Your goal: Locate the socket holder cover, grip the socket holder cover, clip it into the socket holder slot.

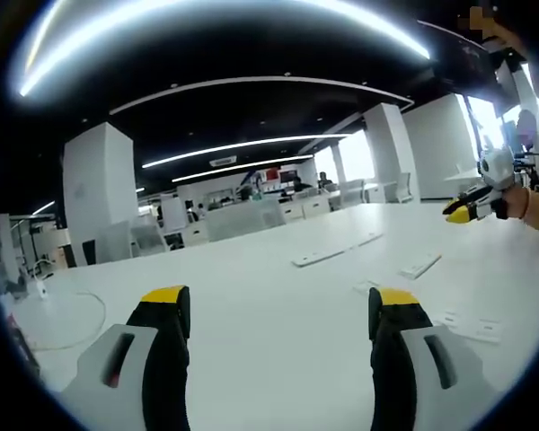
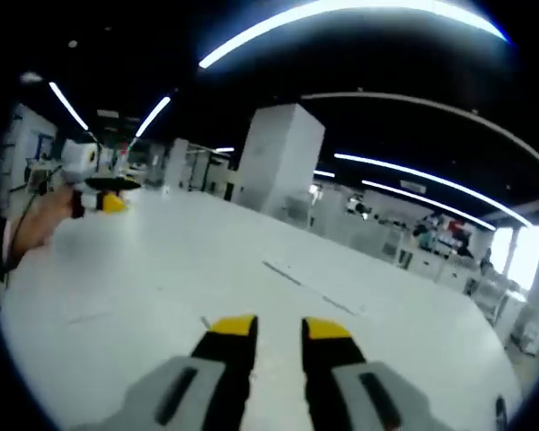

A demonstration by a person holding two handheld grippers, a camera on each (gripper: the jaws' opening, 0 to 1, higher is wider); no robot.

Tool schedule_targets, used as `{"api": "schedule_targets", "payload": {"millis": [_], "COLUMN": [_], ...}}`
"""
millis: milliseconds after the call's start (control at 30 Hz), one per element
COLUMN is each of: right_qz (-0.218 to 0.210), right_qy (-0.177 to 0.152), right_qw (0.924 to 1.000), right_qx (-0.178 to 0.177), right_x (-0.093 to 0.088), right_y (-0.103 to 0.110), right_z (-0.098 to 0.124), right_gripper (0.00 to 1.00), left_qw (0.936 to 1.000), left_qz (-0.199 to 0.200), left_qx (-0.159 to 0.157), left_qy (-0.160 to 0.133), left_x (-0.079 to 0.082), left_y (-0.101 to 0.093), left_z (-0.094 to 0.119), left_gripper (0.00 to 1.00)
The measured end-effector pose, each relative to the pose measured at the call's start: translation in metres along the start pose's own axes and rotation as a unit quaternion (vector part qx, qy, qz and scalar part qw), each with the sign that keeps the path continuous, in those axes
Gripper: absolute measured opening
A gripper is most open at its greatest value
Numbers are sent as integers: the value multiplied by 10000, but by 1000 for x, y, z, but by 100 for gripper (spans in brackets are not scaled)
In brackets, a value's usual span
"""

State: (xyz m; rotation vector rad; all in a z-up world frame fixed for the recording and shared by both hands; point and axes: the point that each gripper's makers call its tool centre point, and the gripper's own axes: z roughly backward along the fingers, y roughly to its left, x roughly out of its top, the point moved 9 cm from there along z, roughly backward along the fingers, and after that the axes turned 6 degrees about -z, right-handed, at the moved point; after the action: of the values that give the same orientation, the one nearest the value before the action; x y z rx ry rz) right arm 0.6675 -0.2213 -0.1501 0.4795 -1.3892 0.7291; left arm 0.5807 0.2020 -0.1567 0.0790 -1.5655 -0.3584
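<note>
Two long white plastic strips lie flat on the white table, and I cannot tell which is the socket holder cover and which the holder. My left gripper hovers over the table short of them, jaws wide open with nothing between. My right gripper comes in from the right, held up in a hand above the table. In the right gripper view, my right gripper is open by a narrow gap and holds nothing. Thin strips lie ahead of it. The left gripper shows at far left.
Small flat white pieces lie near the table's right side. A thin cable loops over the table's left part. White pillars, desks and chairs stand beyond the far edge. A hand holds the left gripper.
</note>
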Motion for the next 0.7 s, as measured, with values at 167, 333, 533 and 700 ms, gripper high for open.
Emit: {"api": "schedule_targets", "payload": {"millis": [167,333,533,700], "right_qz": [-55,-337,-554,-442], "right_qy": [-290,-559,-431,-596], "right_qw": [9995,9974,9974,9968], "right_qx": [92,296,-174,-286], "right_x": [23,23,0,-3], "right_y": [-3,-5,-24,-29], "right_z": [21,44,67,91], "right_gripper": [26,26,28,37], "left_qw": [10000,10000,9999,9999], "left_qz": [19,22,67,85], "left_qx": [10,30,78,95], "left_qy": [17,-21,-49,-72], "left_x": [-1,0,0,0], "left_y": [-1,2,3,4], "left_z": [1,1,2,3], "left_gripper": [80,80,80,80]}}
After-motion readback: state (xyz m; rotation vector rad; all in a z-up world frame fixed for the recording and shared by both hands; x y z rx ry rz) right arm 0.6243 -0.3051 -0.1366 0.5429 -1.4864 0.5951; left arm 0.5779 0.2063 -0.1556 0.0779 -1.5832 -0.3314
